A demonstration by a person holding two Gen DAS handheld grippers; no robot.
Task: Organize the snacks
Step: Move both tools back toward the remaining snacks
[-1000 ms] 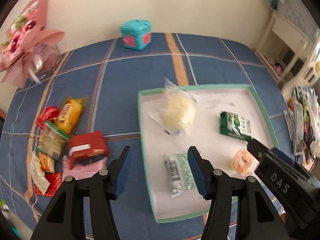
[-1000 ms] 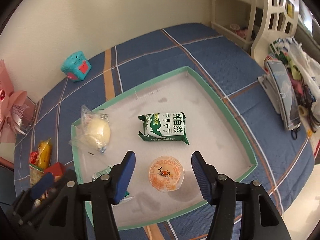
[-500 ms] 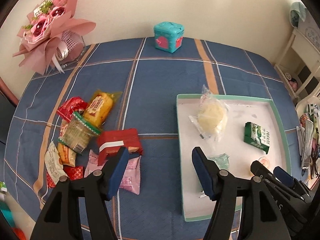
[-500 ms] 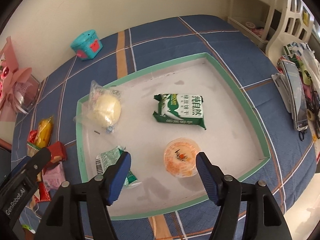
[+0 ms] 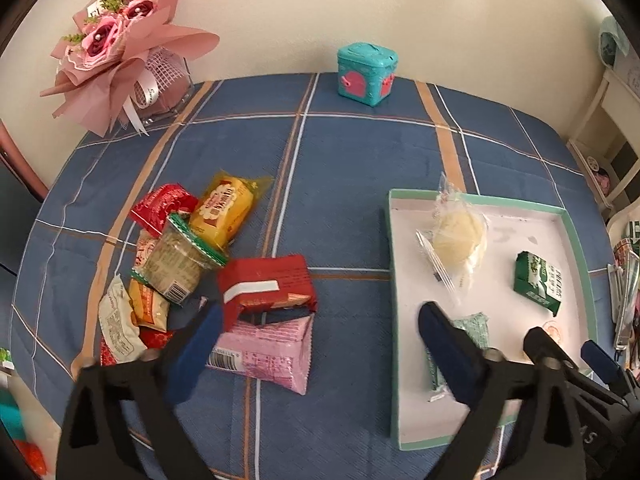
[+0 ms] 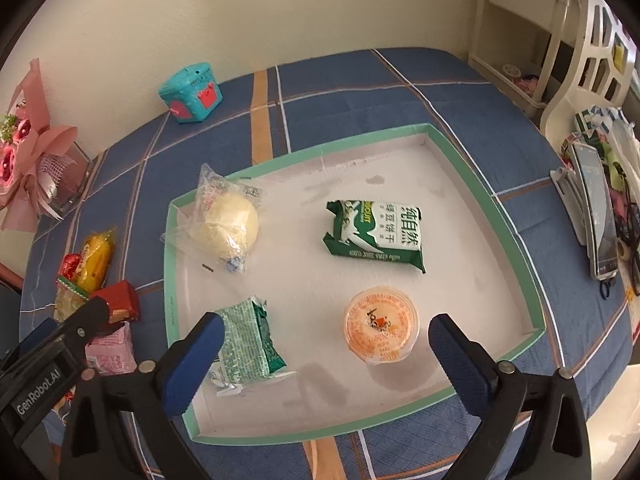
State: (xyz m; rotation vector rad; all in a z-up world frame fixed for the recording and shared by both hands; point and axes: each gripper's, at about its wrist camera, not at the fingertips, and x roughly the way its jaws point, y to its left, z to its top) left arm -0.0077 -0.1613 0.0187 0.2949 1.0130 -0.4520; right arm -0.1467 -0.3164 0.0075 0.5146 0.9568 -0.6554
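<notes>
A: Where do the snacks sit?

B: Four lie in the shallow white tray with the mint-green rim [image 6: 486, 188]: a pale round bun in clear wrap [image 6: 228, 222], a green-and-white biscuit packet [image 6: 374, 234], an orange jelly cup with a printed lid [image 6: 380, 326] and a small green patterned pouch [image 6: 246, 340].

A: And the rest?

B: Heaped on the blue plaid tabletop [image 5: 340, 152], left of the tray: a red box-shaped pack [image 5: 266, 288] atop a pink foil packet [image 5: 266, 348], with a yellow wrapped cake [image 5: 224, 210] behind.

A: The tongs?

B: The left tongs [image 5: 316, 350] are opening, nothing between them, above the pink packet and the tray's edge. The right tongs [image 6: 322, 358] are opening too, empty, hovering between pouch and jelly cup.

A: Anything else?

B: A teal toy box [image 5: 366, 72] by the wall, a pink paper bouquet [image 5: 116, 40] at the corner.
</notes>
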